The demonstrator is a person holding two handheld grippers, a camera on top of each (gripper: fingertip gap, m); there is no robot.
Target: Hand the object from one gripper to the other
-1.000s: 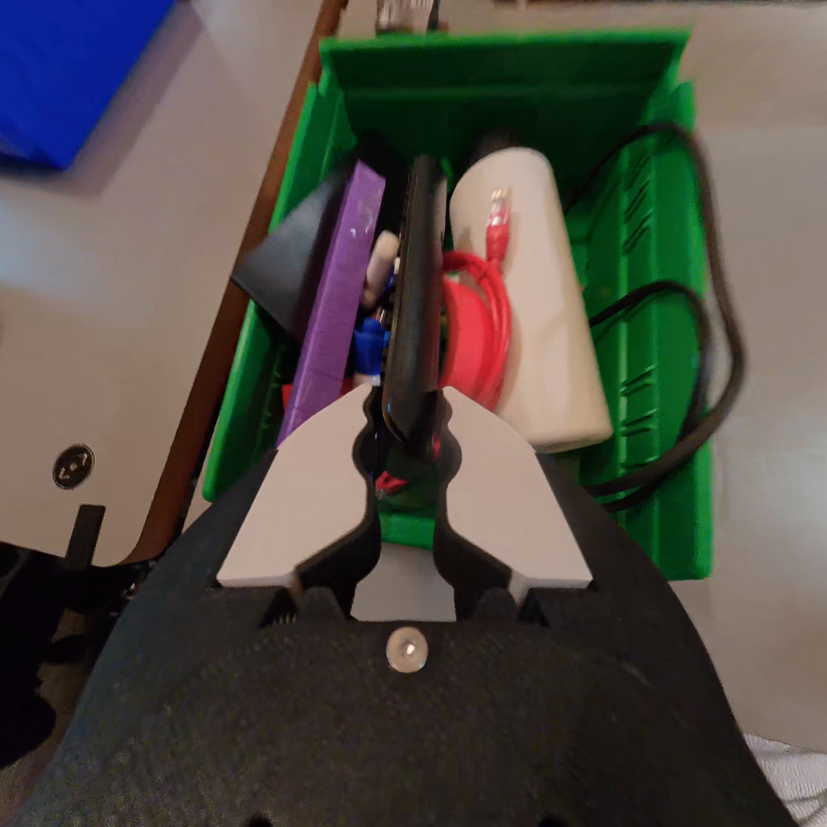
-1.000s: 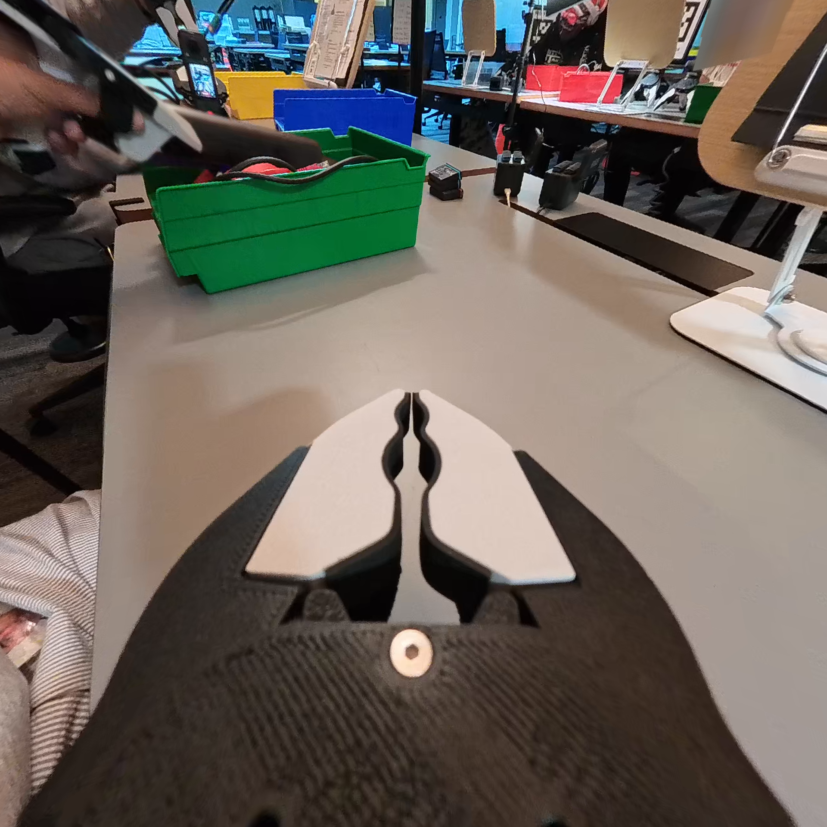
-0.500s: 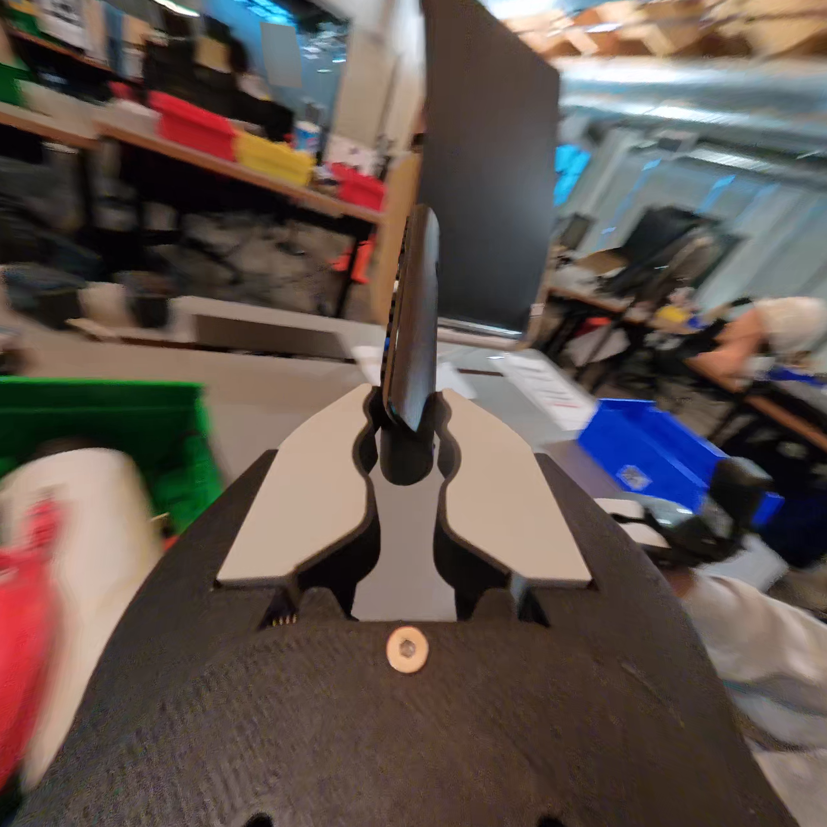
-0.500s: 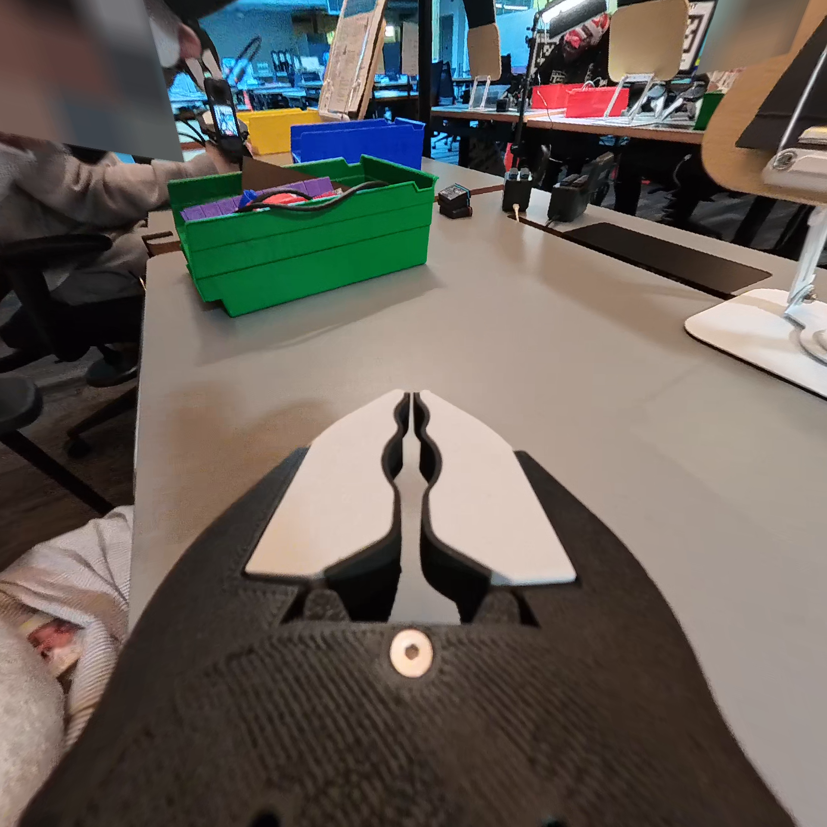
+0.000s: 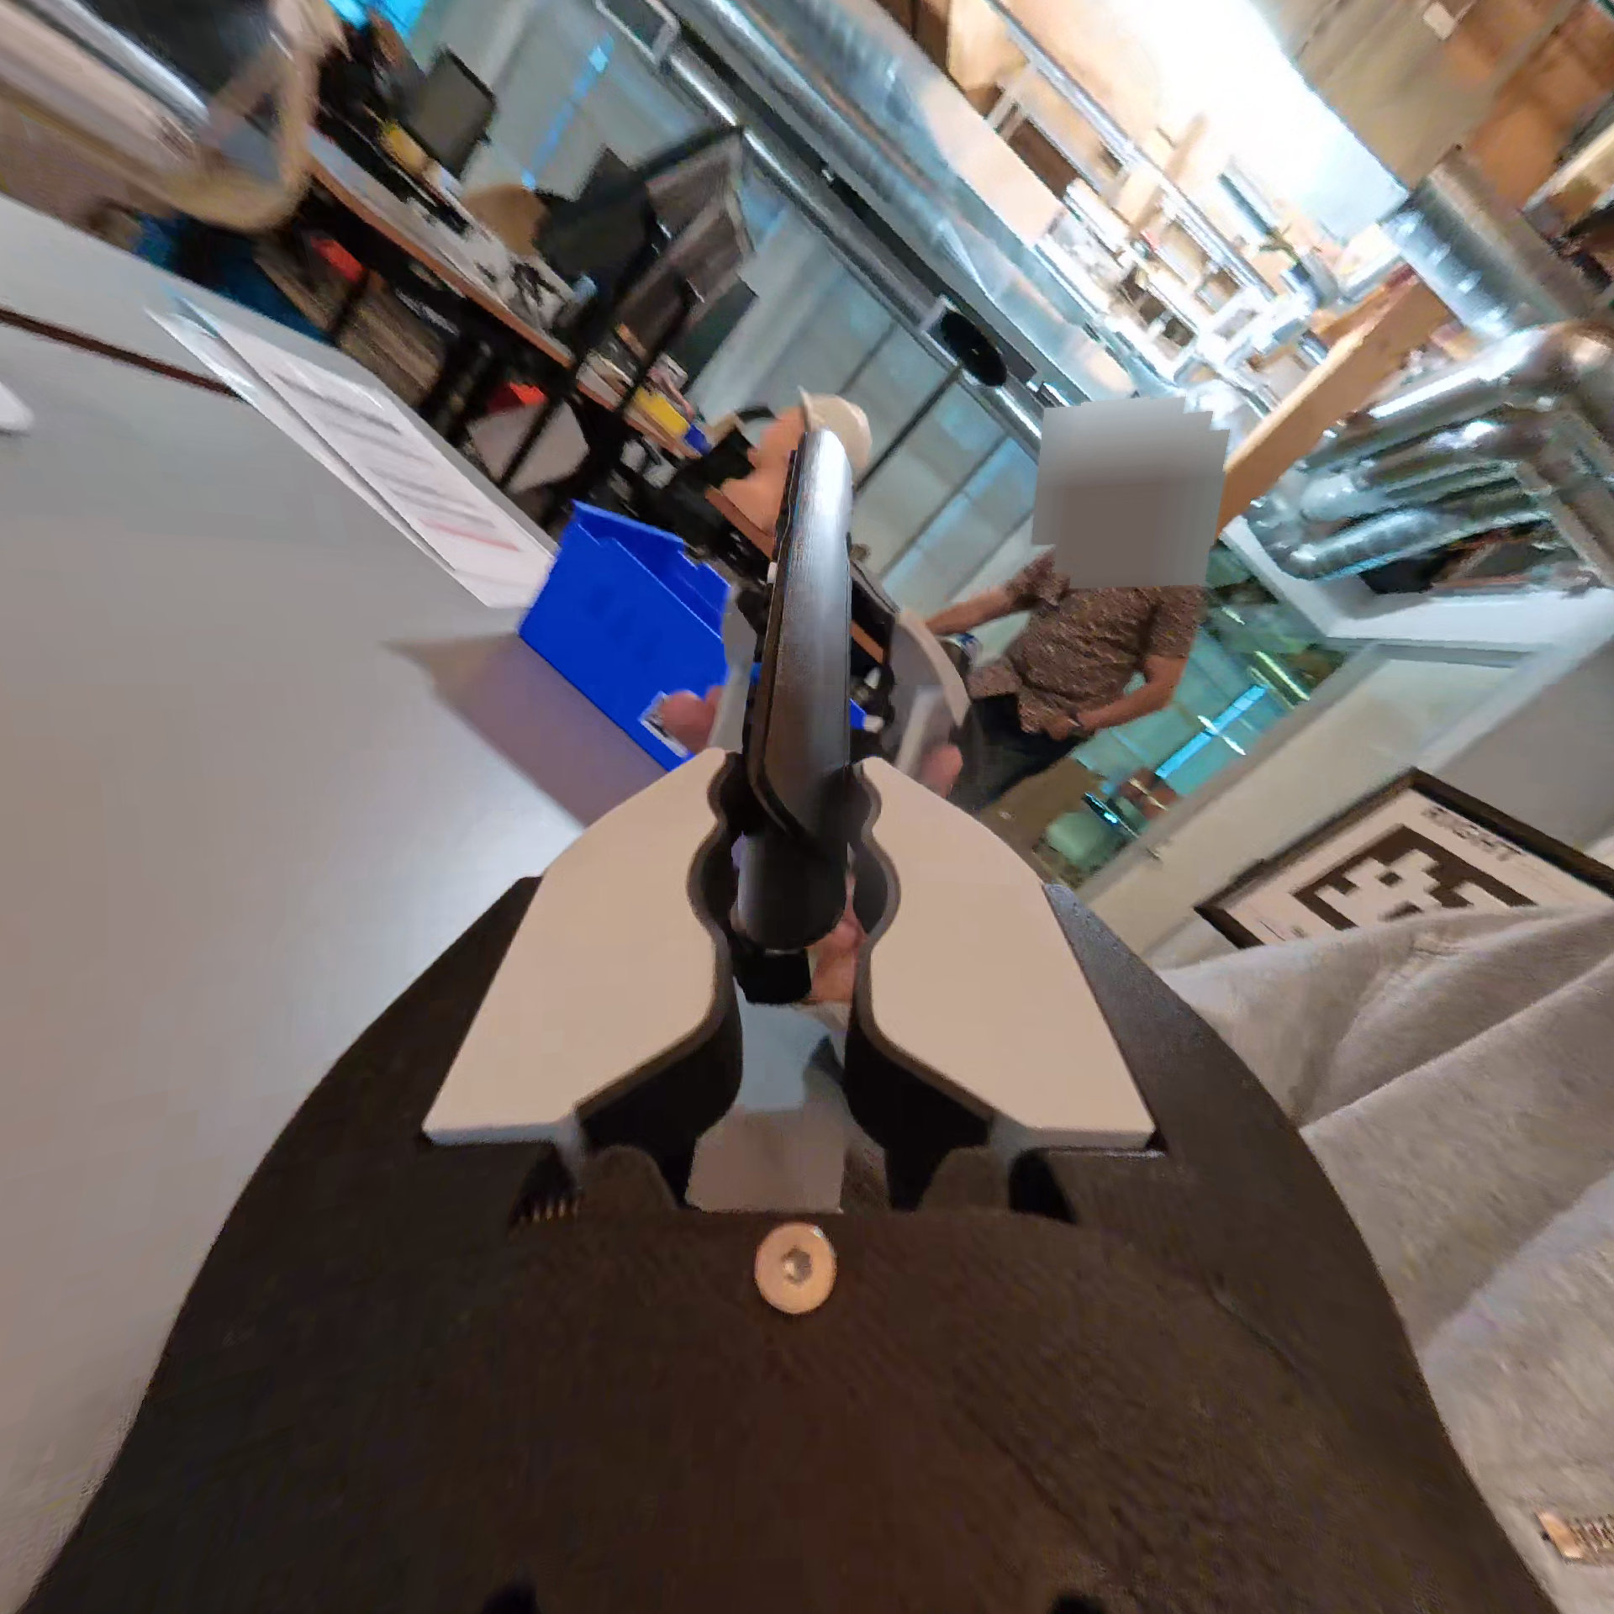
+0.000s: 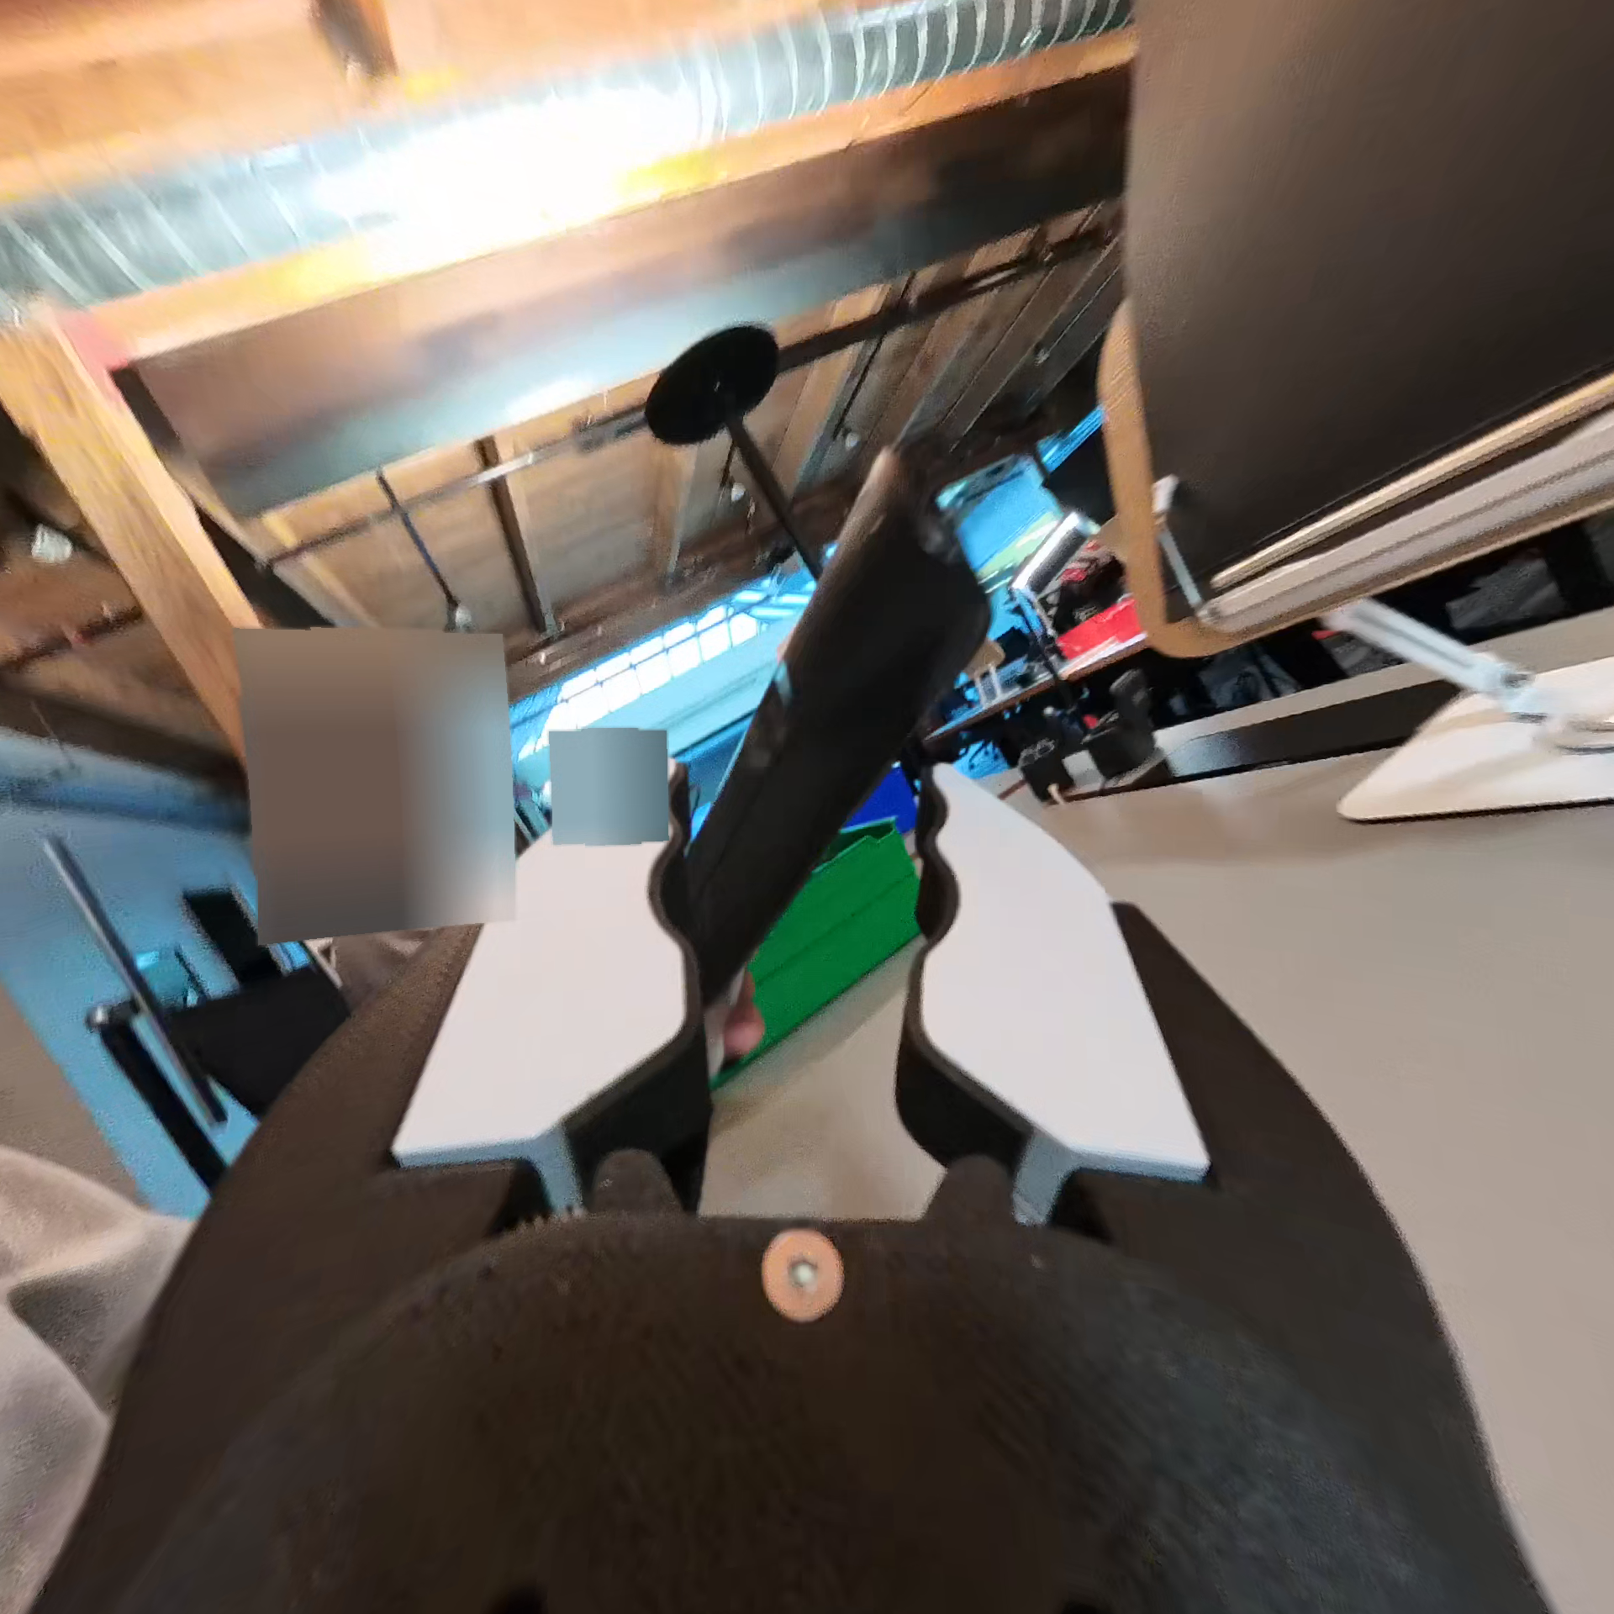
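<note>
A long, slim black remote-like object [image 5: 808,611] stands up from my left gripper [image 5: 793,769], which is shut on its lower end. In the right wrist view the same object [image 6: 838,699] slants up between the fingers of my right gripper [image 6: 803,786]. That gripper is open; the object lies near its left finger with a gap on the right. In the left wrist view the right gripper's white fingers [image 5: 930,690] show behind the object, one on each side. Both grippers are held in the air above the grey table [image 6: 1310,961].
A green bin [image 6: 838,917] stands on the table behind the right gripper. A blue bin [image 5: 620,611] sits at the table edge. A monitor [image 6: 1354,262] on a white base [image 6: 1476,760] is at the right. A person [image 5: 1092,646] stands farther back. Spacing between my two grippers at the tips: around 8 cm.
My left gripper lifted the black object out of the green bin and swung it up. My right gripper rose from the table, opened, and now has its fingers either side of the object.
</note>
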